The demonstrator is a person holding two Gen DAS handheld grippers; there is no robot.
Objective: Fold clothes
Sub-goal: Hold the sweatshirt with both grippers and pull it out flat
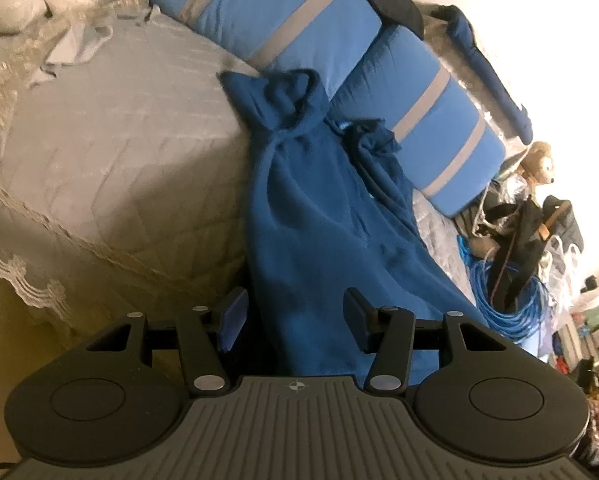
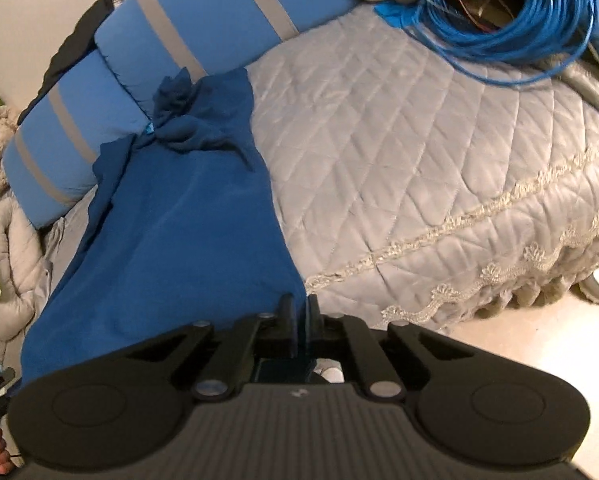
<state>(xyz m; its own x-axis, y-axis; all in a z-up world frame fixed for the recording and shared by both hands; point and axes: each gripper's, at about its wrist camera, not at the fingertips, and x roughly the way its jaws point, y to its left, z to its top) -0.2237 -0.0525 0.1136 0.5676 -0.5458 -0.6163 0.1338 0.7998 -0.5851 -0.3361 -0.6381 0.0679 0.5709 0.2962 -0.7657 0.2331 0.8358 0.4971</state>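
- Nearest me, at six o'clock in the right wrist view, the right gripper (image 2: 299,312) has its fingers pinched nearly together on the near edge of the dark blue garment (image 2: 171,216), with cloth showing between them.
- In the left wrist view the left gripper (image 1: 295,316) stands with its fingers wide apart and nothing between them; it hangs over the near end of the same garment (image 1: 319,232), and I cannot tell whether it touches the cloth.
- The garment runs away from both grippers toward twelve o'clock as a long, narrow strip over the bed's edge onto the grey quilted bedspread (image 2: 399,160). Its near part lies fairly smooth.
- Its far end is bunched into rumpled knots against the blue striped cushion (image 1: 267,12), so it is not a tidy fold as it lies.
- My judgement: a good fold wants both near corners held level. The empty gripper should close on the hem opposite the held one, taking the same layers, then both should draw the cloth taut so the bunched end flattens before any fold is laid.
- Pulling with one side only would likely skew the strip.
- Farthest off, at one o'clock, a coil of blue cable (image 2: 507,20) sits on the bed, well apart from the garment.
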